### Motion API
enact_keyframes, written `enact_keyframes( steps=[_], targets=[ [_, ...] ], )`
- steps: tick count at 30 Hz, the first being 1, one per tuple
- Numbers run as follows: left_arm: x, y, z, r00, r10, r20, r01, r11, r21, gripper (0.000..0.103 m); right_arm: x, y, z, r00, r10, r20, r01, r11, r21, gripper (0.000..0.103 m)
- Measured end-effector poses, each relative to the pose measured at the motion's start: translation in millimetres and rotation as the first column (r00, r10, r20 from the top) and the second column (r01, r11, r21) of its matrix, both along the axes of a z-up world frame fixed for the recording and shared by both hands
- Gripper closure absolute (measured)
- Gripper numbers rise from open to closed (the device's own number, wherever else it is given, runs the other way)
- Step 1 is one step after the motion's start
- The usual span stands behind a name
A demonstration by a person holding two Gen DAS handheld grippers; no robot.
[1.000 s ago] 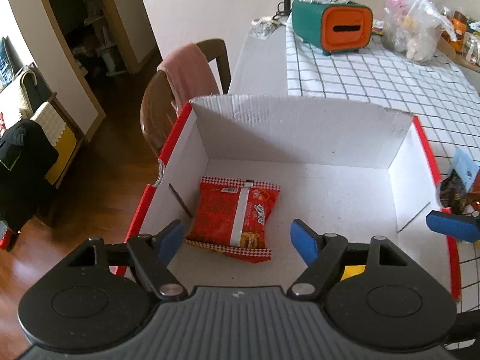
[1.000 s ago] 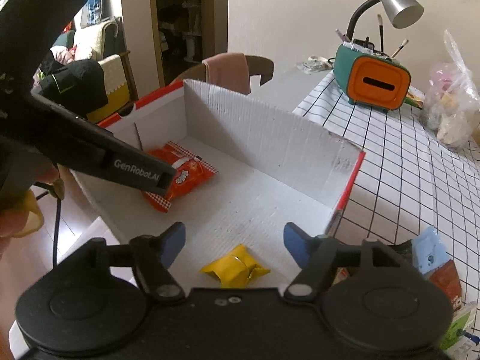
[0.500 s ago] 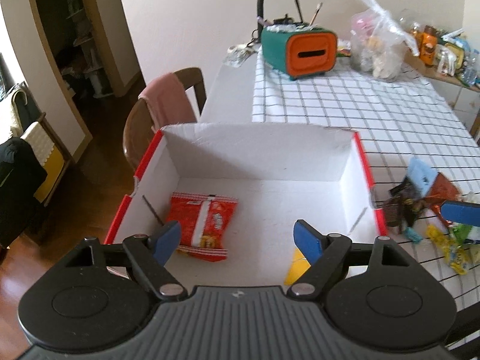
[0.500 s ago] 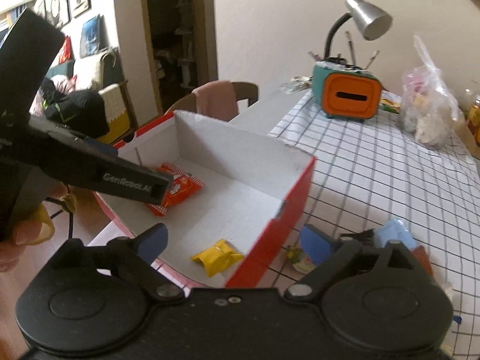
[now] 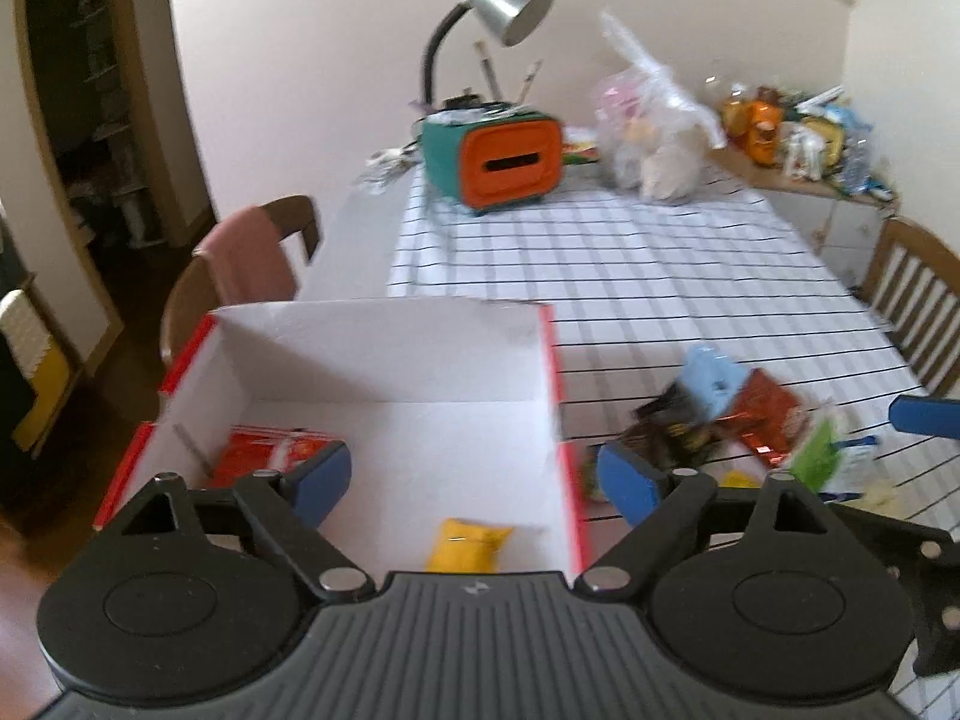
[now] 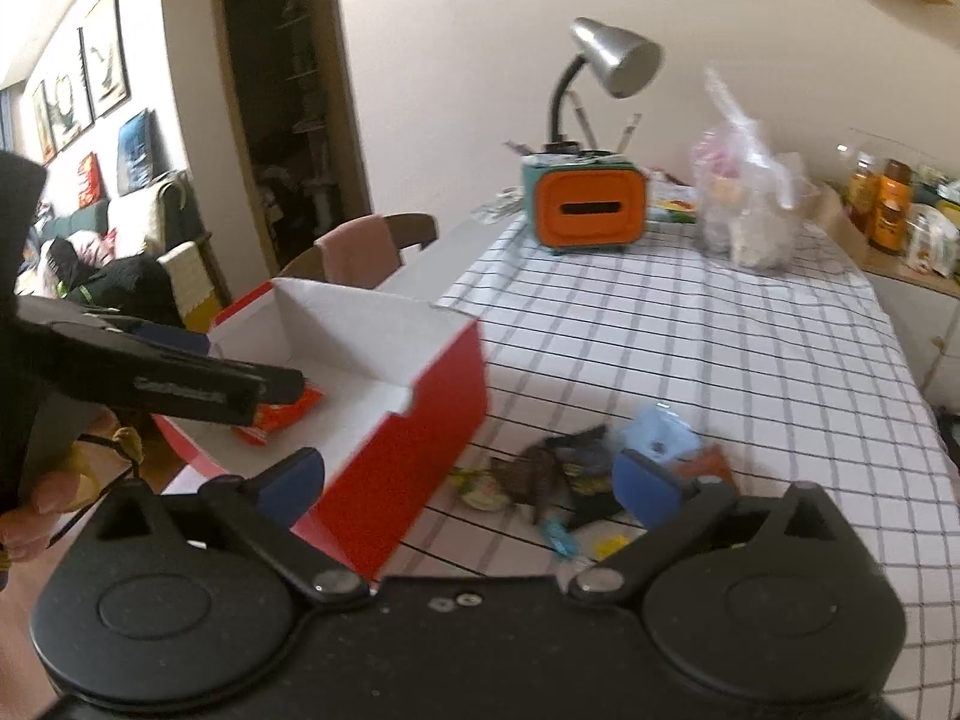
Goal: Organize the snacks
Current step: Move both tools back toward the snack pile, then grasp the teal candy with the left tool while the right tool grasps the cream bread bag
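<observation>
We hold the left gripper over the near edge of a cardboard box, red outside and matte white inside, its cut rims showing ragged corrugation. Its blue-padded jaws have just been opening and now stand wide with nothing between them. Inside the box lie two snacks: a flat, glossy red packet near the left wall, partly hidden behind our left pad, and a small, crinkled yellow packet close to the near right corner.

Our right gripper points past the box's red right wall toward the loose heap of snacks on the tablecloth, a white cloth ruled with thin black squares. Its jaws have also just been opening and now gape as wide as they go, gripping nothing. The heap sits just beside the box: a pale blue pouch, dark foil wrappers, a reddish-brown shiny packet, and green and yellow pieces, all blurred.

At the far end stand a rounded teal and orange holder, a gooseneck lamp with a brushed metal shade, and a knotted clear plastic bag.
</observation>
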State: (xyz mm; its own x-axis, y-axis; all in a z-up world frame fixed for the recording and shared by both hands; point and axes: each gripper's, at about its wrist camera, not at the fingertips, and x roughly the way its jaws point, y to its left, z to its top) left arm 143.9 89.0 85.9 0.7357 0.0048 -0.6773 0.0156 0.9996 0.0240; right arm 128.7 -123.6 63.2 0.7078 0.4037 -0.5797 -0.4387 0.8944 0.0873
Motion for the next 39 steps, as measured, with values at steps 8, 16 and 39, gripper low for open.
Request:
enact_keyframes(
  steps=[8, 16, 39],
  targets=[
    [10.1, -53.1, -20.7, 0.997, -0.06, -0.049, 0.059, 0.998, -0.016, 0.013, -2.5, -66.8, -21.9, 0.994, -0.103, -0.024, 0.102, 0.994, -0.025, 0.0],
    [18.4, -107.8, -47.1, 0.992, -0.082, -0.096, 0.081, 0.997, -0.015, 0.013, 2.9, -119.5, -51.0, 0.983, -0.174, -0.055, 0.17, 0.983, -0.073, 0.0],
    [88.2, -136.1, -124.1, 0.956, 0.184, -0.231, -0.195, 0.98, -0.029, 0.025, 36.1, -158.3, -113.2, 0.972, -0.156, -0.176, 0.154, 0.988, -0.029, 0.016]
  ],
)
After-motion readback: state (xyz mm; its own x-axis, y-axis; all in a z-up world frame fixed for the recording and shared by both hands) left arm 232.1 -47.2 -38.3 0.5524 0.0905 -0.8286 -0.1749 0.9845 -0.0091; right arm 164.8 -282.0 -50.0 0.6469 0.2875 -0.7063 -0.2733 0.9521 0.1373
